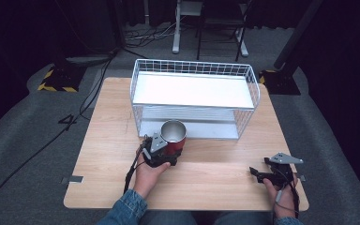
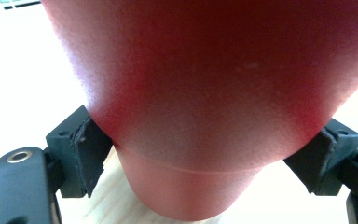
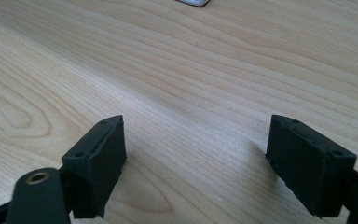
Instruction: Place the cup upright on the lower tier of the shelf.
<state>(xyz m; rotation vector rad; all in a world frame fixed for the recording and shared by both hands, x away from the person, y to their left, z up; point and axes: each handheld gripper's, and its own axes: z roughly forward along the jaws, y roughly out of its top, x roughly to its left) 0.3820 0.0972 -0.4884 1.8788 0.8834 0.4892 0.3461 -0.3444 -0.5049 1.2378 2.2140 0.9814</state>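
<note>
Red cup (image 1: 173, 138) standing upright, the left hand-held gripper (image 1: 161, 152) clamping its near side — wire basket (image 1: 194, 68) waiting just beyond; right hand-held gripper (image 1: 274, 176) sitting apart.

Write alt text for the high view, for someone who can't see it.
The left hand-held gripper is clamped on a red metal cup standing on a wooden table, just in front of a white wire shelf rack. The right hand-held gripper rests open near the table's right edge.

A white wire basket (image 1: 194, 96) with two shelves stands at twelve o'clock on the light wooden table (image 1: 108, 140); black cables (image 1: 42, 145) trail across grey carpet at nine o'clock.
</note>
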